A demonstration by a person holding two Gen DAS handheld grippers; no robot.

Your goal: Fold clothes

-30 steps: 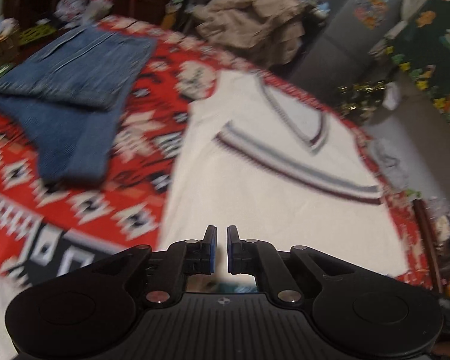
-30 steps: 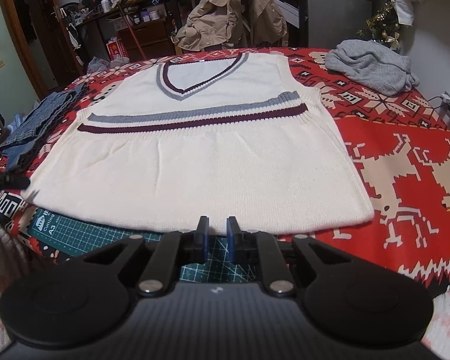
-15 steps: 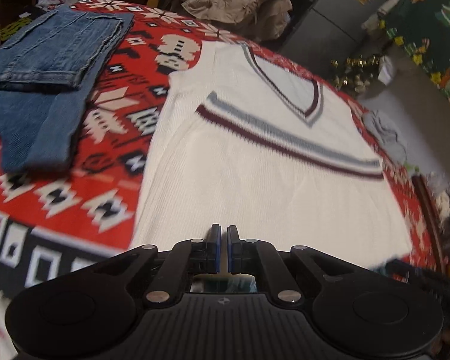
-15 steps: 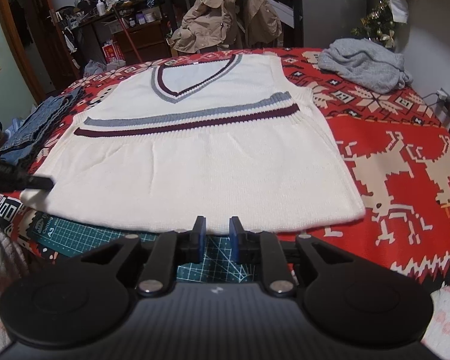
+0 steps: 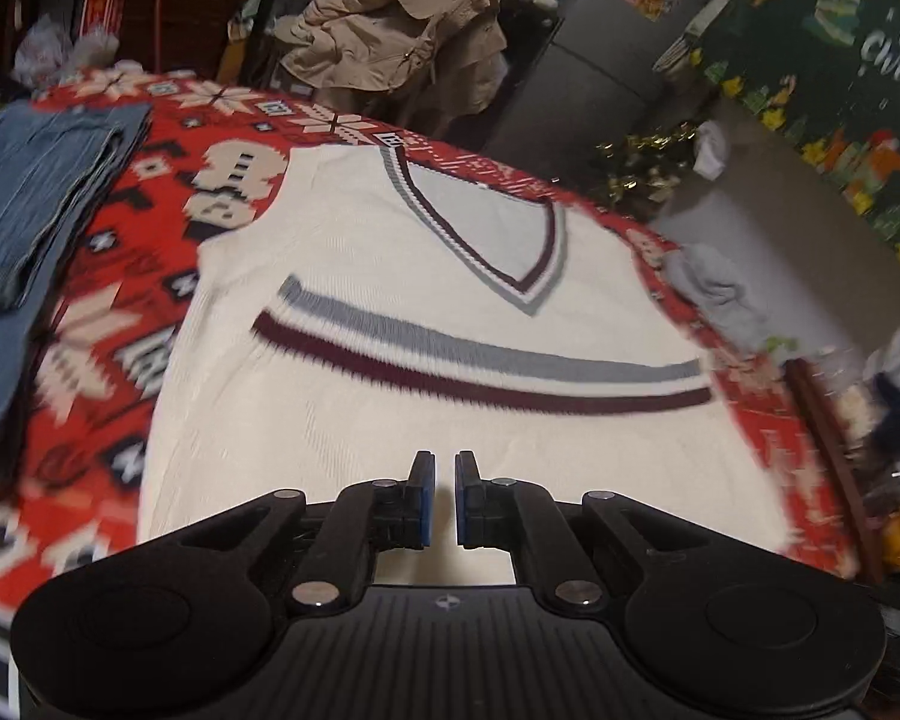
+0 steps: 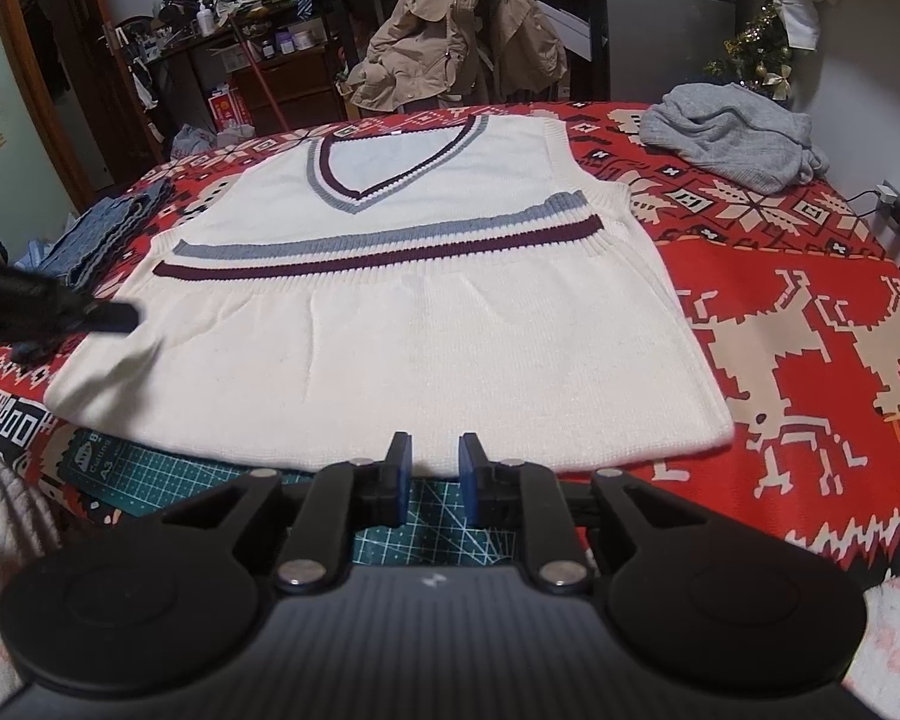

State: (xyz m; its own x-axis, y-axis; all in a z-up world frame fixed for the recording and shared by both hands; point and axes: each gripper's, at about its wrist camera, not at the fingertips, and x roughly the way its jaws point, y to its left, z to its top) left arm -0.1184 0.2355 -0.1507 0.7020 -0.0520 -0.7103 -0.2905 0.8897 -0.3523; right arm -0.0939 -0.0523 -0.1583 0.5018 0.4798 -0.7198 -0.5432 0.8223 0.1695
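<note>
Red and cream knit pattern everywhere: the blanket (image 6: 810, 312) covers the tabletop, reindeer on the right side, snowflakes along the far edge. Spread flat across the middle of it lies the cream sleeveless sweater (image 6: 390, 330), V-neck pointing away from the right wrist camera, a grey stripe and a maroon stripe running across the chest, hem nearest the camera. Its near hem overlaps a green cutting mat (image 6: 150, 468) that peeks out beneath. Off to the left, the folded blue jeans (image 5: 24, 198) sit on the blanket, apart from the sweater. At the far right corner, a crumpled grey garment (image 6: 732, 138) sits in a heap. Behind the tabletop, a tan jacket (image 6: 462, 42) is draped over something.

Now the tools. The right gripper (image 6: 433, 471) hovers at the middle of the near hem, jaws parted by a moderate gap, nothing between them. The left gripper (image 5: 444, 498) is over the sweater's lower left area, jaws narrow, a slim gap showing, empty; the left wrist view is motion-blurred. From the right wrist view, that gripper shows as a dark blur at the sweater's left edge.
</note>
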